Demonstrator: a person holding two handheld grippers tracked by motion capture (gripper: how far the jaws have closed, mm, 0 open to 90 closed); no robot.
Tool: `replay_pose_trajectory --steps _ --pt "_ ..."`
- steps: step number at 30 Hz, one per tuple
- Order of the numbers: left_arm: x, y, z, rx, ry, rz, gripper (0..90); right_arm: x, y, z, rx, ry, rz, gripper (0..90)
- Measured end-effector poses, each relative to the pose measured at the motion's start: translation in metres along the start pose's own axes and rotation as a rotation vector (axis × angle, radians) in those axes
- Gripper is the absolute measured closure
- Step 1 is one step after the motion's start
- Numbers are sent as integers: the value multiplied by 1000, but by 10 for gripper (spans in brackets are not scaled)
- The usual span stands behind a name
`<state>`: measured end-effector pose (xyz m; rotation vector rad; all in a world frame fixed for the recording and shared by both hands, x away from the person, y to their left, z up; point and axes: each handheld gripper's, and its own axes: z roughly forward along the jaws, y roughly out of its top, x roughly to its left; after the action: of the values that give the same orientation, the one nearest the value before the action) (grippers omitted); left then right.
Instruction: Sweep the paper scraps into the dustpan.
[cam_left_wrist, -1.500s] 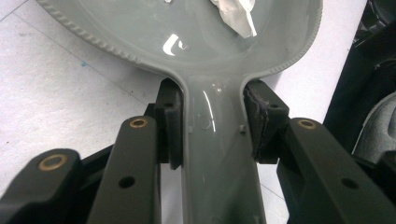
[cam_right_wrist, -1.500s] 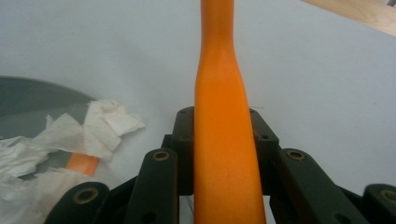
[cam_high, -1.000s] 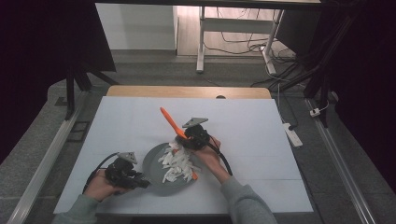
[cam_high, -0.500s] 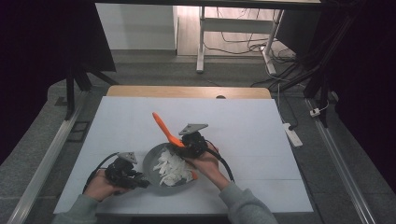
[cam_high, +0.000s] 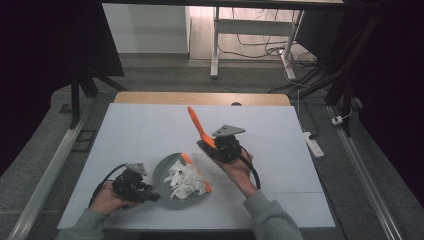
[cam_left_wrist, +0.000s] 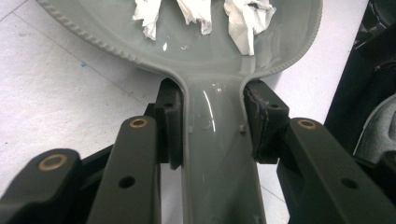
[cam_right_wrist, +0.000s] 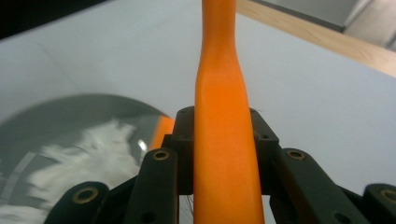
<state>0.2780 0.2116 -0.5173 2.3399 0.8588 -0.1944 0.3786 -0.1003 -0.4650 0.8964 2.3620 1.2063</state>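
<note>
From the high view, the grey dustpan (cam_high: 172, 180) sits near the front edge of the white table (cam_high: 140, 135), left of its middle, with white paper scraps (cam_high: 186, 179) heaped in it. The left gripper (cam_high: 134, 186) is at the pan's left side; the right gripper (cam_high: 220, 147) hangs just beyond the pan's right rim, an orange brush handle (cam_high: 197, 125) slanting up out of it towards the far edge.

Left gripper view now — what the overhead can't give: the dustpan handle (cam_left_wrist: 219, 163), smooth glossy grey plastic, clamped between both black pads, and the pan's rim (cam_left_wrist: 88, 35) finely ribbed. The scraps (cam_left_wrist: 245, 21) look torn and crumpled.

Right gripper view — jaws closed on the orange handle (cam_right_wrist: 224, 140), matte and smooth, flaring wide at the pads and narrowing above. The pan (cam_right_wrist: 70, 121) blurs grey at lower left
</note>
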Motion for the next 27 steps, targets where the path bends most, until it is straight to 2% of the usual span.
replay_pose_trajectory --steps 4,7,11,16,23,27 --pt "0 0 0 -1 1 0 615 -17 -12 10 49 -48 36 703" --pt "0 0 0 -1 0 -1 615 -28 -15 20 58 -57 60 703" --pt "0 0 0 -1 1 -2 615 -32 -11 39 84 -48 56 703" --pt "1 1 1 -1 0 -2 615 -24 -7 52 123 -25 25 704" --pt "0 1 1 -3 2 -4 615 1 -5 55 145 -8 -31 703" --pt "0 1 1 -3 1 -4 616 12 -7 54 142 57 -10 704"
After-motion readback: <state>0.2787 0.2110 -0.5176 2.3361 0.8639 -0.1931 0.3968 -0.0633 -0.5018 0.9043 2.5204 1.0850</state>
